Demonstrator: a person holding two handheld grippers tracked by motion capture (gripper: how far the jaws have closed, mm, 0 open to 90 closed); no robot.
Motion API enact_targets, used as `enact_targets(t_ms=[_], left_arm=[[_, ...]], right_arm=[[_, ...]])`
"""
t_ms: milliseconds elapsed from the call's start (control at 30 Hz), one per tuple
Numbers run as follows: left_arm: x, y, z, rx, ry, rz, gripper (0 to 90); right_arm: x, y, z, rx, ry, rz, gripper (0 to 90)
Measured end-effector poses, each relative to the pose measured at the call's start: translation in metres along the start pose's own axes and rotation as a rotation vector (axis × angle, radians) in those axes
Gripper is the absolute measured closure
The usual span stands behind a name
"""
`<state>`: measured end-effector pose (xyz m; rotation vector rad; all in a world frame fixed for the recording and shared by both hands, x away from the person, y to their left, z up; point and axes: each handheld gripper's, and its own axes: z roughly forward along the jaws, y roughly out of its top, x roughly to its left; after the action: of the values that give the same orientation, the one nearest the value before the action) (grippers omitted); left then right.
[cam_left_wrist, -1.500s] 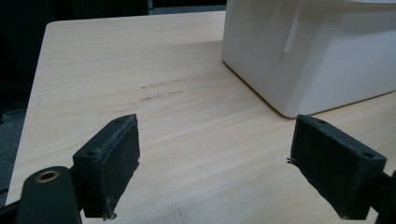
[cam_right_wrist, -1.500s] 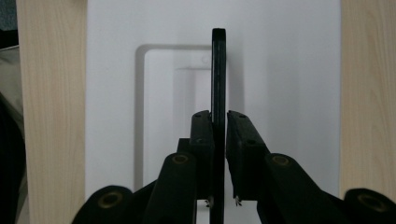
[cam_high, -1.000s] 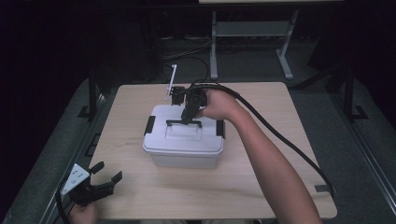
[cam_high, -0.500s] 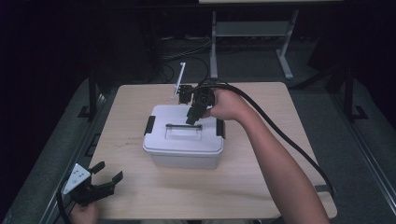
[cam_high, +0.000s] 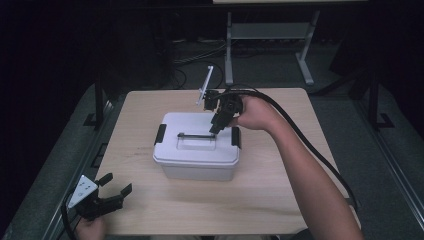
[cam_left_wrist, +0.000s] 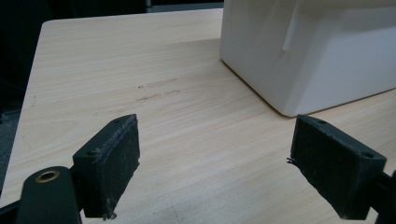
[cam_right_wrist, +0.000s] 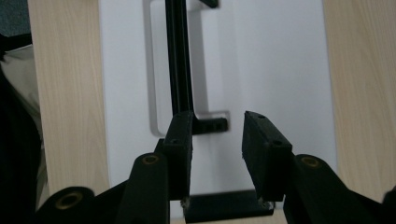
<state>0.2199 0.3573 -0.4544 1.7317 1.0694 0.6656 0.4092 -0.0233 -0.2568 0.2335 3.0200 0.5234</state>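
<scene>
We find the white lidded storage box (cam_high: 197, 150) at the table's (cam_high: 280, 200) centre, lid on. Our right gripper (cam_high: 218, 126) hovers over the black carry handle (cam_right_wrist: 180, 60), which lies flat; its jaws have just been opening, nothing between them. The right-end latch (cam_high: 235, 137) at three o'clock may be released; we cannot be sure. Opening remains. Our left gripper (cam_high: 112, 196) waits at seven o'clock, jaws apart.

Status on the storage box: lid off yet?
Nothing looks done: the lid sits on the white storage box. In hand: the right gripper, jaws just opening with nothing between them, hangs over the black handle. Left: removing the lid. The left gripper waits open.
</scene>
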Motion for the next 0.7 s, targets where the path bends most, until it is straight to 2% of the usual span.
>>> enact_targets(t_ms=[333, 400, 700], left_arm=[[0.000, 0.000, 0.001, -0.001, 0.001, 0.000, 15.0], [0.000, 0.000, 0.000, -0.003, 0.000, -0.006, 15.0], [-0.001, 0.000, 0.001, 0.000, -0.001, -0.001, 15.0]], right_arm=[[-0.004, -0.021, -0.006, 0.023, -0.023, 0.042, 59.1], [-0.005, -0.025, -0.007, 0.008, -0.023, 0.050, 58.5], [-0.007, -0.043, -0.007, 0.018, -0.034, 0.084, 53.3]])
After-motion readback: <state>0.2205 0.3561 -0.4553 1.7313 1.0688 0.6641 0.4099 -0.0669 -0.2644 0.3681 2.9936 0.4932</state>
